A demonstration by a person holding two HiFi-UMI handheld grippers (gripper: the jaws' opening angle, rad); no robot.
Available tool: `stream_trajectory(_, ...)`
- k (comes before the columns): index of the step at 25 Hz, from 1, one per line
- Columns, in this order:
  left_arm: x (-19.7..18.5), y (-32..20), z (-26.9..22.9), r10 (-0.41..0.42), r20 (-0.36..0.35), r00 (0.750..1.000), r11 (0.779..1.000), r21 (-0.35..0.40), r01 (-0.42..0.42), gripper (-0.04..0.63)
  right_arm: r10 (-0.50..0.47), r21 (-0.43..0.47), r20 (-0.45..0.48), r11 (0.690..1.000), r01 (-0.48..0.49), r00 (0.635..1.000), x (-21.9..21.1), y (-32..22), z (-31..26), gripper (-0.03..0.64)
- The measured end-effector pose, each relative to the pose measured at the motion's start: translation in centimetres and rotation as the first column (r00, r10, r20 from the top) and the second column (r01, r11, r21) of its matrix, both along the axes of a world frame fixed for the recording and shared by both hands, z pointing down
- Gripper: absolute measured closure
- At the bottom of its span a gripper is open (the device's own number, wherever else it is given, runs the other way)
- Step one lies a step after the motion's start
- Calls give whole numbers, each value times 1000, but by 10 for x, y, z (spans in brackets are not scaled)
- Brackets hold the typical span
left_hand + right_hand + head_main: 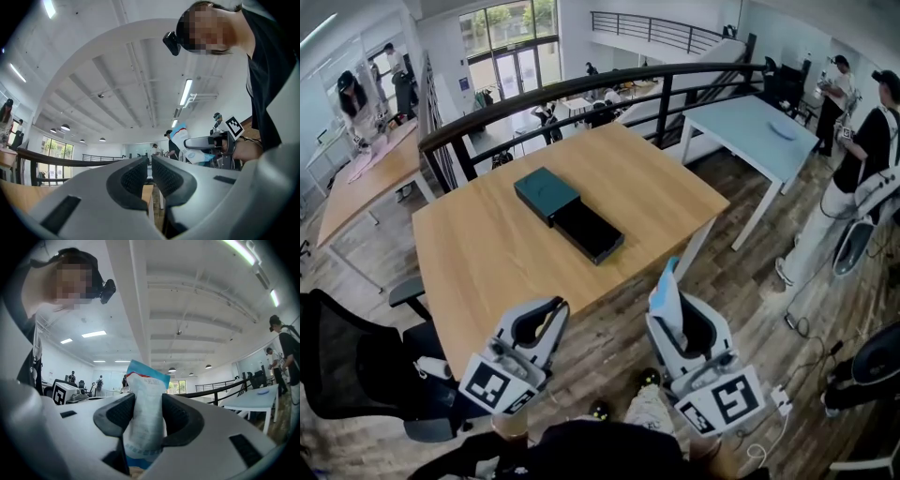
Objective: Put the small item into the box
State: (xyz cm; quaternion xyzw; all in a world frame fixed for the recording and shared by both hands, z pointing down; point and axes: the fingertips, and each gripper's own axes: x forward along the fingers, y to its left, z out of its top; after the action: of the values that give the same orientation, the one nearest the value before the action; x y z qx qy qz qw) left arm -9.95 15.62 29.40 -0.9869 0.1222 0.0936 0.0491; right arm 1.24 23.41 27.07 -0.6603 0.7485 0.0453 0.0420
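A dark box (pixel 567 215) lies on the wooden table (pixel 478 253): a teal part (pixel 546 193) with an open black tray (pixel 590 232) beside it. My right gripper (pixel 680 305) hangs off the table's near edge, shut on a small white and blue packet (pixel 665 292) that sticks up between the pads. In the right gripper view the packet (pixel 146 394) fills the gap of the right gripper (pixel 147 409). My left gripper (pixel 553 309) is beside it, also short of the table. Its jaws stand almost together with nothing between them (pixel 150 168).
A black office chair (pixel 347 366) stands left of me. A dark railing (pixel 581 89) runs behind the table. A pale blue table (pixel 759 127) and people (pixel 862 141) are at the right, and another wooden table (pixel 366 178) at the left.
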Motion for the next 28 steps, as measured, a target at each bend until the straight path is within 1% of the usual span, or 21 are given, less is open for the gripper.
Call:
stream_trajectory(5, 12, -16, 7, -24, 26, 999, 1000, -20, 25, 557, -36, -7, 15, 999, 36, 999, 11, -21, 6, 433)
stream_trajectory(10, 18, -51, 9, -105, 31, 994, 994, -12, 106, 557, -100, 7, 32, 995, 99, 995, 30, -64, 7, 433)
stream_trajectory(16, 41, -99, 8, -207, 49, 977, 978, -9, 208, 557, -198, 8, 65, 980, 198, 978, 61, -125, 9, 433)
stream_trajectory(20, 55, -127, 12, -255, 68, 965, 967, -14, 256, 557, -233, -1, 89, 972, 234, 969, 83, -160, 15, 433)
stream_trajectory(23, 65, -145, 15, -294, 67, 953, 955, -11, 295, 557, -254, -1, 95, 967, 255, 963, 100, -182, 18, 433)
stream_trajectory(28, 79, -171, 16, -344, 82, 935, 938, -17, 346, 557, -307, -8, 102, 951, 310, 946, 116, -216, 18, 433)
